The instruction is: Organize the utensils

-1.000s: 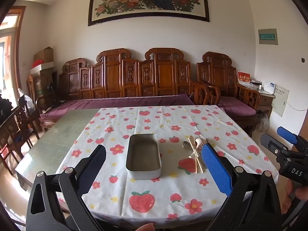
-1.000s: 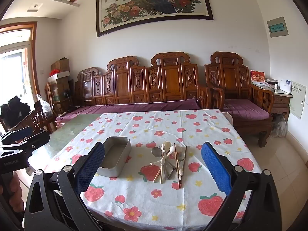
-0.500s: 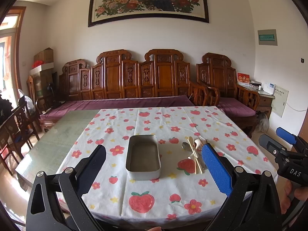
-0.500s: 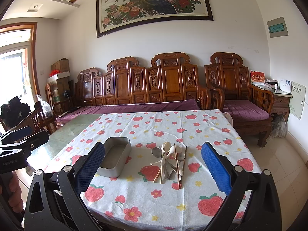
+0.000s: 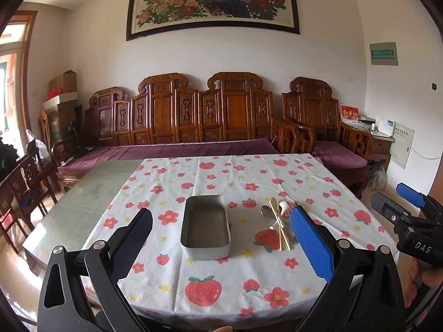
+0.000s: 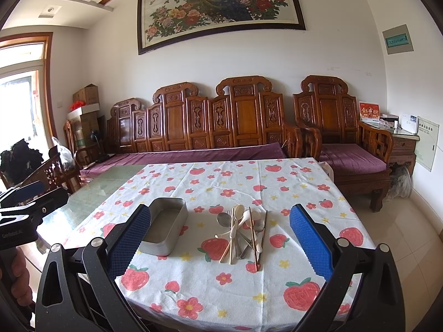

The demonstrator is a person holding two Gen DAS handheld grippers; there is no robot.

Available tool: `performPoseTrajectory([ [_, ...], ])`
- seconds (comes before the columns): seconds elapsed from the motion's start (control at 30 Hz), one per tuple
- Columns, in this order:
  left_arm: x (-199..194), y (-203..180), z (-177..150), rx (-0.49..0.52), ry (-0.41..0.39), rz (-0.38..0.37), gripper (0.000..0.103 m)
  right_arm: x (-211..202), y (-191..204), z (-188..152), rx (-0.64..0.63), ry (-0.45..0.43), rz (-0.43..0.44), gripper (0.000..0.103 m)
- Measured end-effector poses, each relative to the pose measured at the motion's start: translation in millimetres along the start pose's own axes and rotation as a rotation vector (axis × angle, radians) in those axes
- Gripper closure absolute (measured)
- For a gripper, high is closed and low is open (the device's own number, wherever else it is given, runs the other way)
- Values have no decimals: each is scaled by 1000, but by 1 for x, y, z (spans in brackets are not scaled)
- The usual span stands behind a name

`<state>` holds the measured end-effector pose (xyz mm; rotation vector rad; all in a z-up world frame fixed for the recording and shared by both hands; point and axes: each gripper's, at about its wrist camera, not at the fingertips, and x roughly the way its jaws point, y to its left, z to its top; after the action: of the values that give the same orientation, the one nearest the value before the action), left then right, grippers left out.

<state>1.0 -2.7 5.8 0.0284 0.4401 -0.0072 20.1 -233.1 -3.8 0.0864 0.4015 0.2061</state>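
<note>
A rectangular metal tin (image 5: 205, 227) lies empty on the strawberry tablecloth; it also shows in the right wrist view (image 6: 163, 228). To its right lies a pile of utensils (image 6: 243, 232): metal spoons, white and wooden spoons, chopsticks, also seen in the left wrist view (image 5: 278, 221). My left gripper (image 5: 221, 246) is open and empty, held above the near table edge in front of the tin. My right gripper (image 6: 221, 243) is open and empty, held in front of the utensil pile. Each gripper shows at the edge of the other's view.
The tablecloth (image 5: 249, 177) covers the right part of a glass-topped table (image 5: 83, 193). A carved wooden bench with purple cushions (image 5: 193, 149) stands behind the table. Wooden chairs (image 5: 25, 182) stand at the left.
Both grippers have drifted slightly; the table scene looks the same. Nothing was taken hold of.
</note>
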Motion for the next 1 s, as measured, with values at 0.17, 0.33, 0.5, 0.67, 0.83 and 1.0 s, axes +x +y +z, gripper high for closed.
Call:
performPoseTrajectory([
  [0.17,0,0,0,0,-1,2,6,0,2,-1,1,0,0,3],
  [0.33,-3,0,3,0,-3,2,6,1,-4,3,0,0,-2,3],
  [0.5,-2,-3,4,0,-3,2,6,-3,-7,6,0,-1,-3,3],
  [0.67,-3,-3,4,0,-6,2,6,-2,-6,5,0,-1,-3,3],
  [0.83,-3,-2,2,1,-6,2,6,-2,-6,6,-1,-1,-3,3],
  [1.0,-3,-3,3,2,-7,1,6,-2,-6,5,0,-2,-3,3],
])
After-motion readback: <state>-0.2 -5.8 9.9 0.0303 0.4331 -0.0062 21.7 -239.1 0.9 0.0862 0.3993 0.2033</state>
